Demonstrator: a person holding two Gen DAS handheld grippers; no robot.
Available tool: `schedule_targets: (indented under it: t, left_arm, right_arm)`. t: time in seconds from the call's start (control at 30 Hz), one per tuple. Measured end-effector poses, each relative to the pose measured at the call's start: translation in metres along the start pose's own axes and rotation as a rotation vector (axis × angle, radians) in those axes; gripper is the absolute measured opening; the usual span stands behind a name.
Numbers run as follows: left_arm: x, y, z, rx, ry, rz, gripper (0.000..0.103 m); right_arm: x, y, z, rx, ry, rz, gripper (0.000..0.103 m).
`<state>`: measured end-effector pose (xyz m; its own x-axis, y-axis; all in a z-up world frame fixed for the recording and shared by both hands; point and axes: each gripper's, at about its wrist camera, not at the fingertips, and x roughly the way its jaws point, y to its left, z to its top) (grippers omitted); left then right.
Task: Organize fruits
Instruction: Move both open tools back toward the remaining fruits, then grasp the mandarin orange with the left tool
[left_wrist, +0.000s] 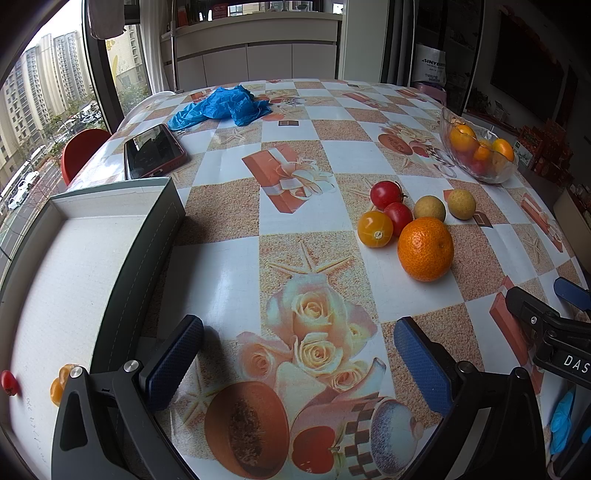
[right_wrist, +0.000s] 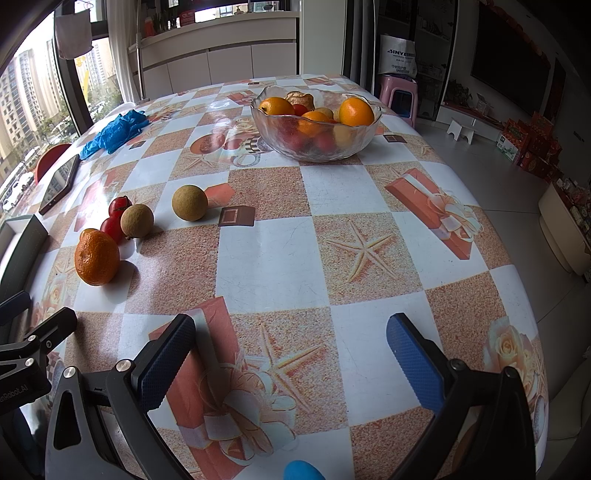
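Note:
Loose fruit lies on the patterned tablecloth: a mandarin (left_wrist: 425, 248) (right_wrist: 96, 257), two red cherry tomatoes (left_wrist: 386, 193) (right_wrist: 119, 206), an orange-yellow tomato (left_wrist: 375, 229) and two tan longans (left_wrist: 429, 208) (right_wrist: 190, 202). A glass bowl (left_wrist: 476, 155) (right_wrist: 316, 147) holds several oranges and tomatoes. A white-lined box tray (left_wrist: 74, 266) at the left holds a red tomato (left_wrist: 9, 382) and a small orange fruit (left_wrist: 59, 386). My left gripper (left_wrist: 299, 358) is open and empty, near the tray. My right gripper (right_wrist: 290, 350) is open and empty, right of the loose fruit.
A red-cased phone (left_wrist: 153, 151) (right_wrist: 61, 184) and blue plastic gloves (left_wrist: 221, 105) (right_wrist: 114, 129) lie at the far left of the table. A red chair (left_wrist: 83, 149) stands by the window. The table's right edge drops to the floor (right_wrist: 517, 206). A pink stool (right_wrist: 400, 94) stands behind.

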<state>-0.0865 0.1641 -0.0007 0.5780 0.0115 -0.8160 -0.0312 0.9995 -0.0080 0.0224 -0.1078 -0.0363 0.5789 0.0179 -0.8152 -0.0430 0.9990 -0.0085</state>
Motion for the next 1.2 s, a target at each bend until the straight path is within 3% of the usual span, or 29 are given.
schedule_targets:
  t: [0.23, 0.37, 0.43, 0.6, 0.7, 0.77, 0.83, 0.97, 1.03, 1.1, 1.2]
  left_arm:
    - [-0.001, 0.0, 0.0, 0.003, 0.001, 0.0, 0.103]
    - [0.001, -0.003, 0.009, -0.011, 0.068, -0.019, 0.103]
    - [-0.007, -0.007, 0.017, -0.032, 0.055, -0.071, 0.103]
    - [-0.02, -0.036, 0.035, 0.055, 0.014, -0.083, 0.103]
    - [-0.015, -0.048, 0.041, 0.056, 0.025, -0.099, 0.103]
    - [-0.007, -0.055, 0.043, 0.044, 0.051, -0.099, 0.093]
    - [0.003, -0.061, 0.044, 0.027, 0.098, -0.101, 0.073]
    - [0.012, -0.062, 0.044, -0.026, 0.114, -0.098, 0.067]
    - [0.013, -0.064, 0.045, -0.016, 0.103, -0.082, 0.049]
    - [0.013, -0.065, 0.046, -0.008, 0.095, -0.081, 0.039]
    - [0.011, -0.062, 0.044, -0.008, 0.082, -0.085, 0.039]
  right_arm:
    - [0.0, 0.0, 0.0, 0.0, 0.0, 0.0, 0.103]
    - [0.0, 0.0, 0.0, 0.0, 0.0, 0.0, 0.103]
    - [0.0, 0.0, 0.0, 0.0, 0.0, 0.0, 0.103]
    - [-0.006, -0.008, -0.008, -0.087, 0.011, 0.06, 0.103]
    - [-0.011, -0.015, -0.016, -0.108, 0.006, 0.078, 0.103]
    - [-0.013, -0.017, -0.019, -0.113, -0.004, 0.086, 0.103]
    - [-0.013, -0.016, -0.019, -0.114, -0.005, 0.083, 0.103]
    - [-0.013, -0.017, -0.019, -0.113, -0.01, 0.084, 0.103]
    - [-0.013, -0.017, -0.019, -0.112, -0.011, 0.084, 0.103]
    - [-0.013, -0.017, -0.019, -0.112, -0.012, 0.084, 0.103]
    - [-0.013, -0.017, -0.019, -0.113, -0.011, 0.084, 0.103]
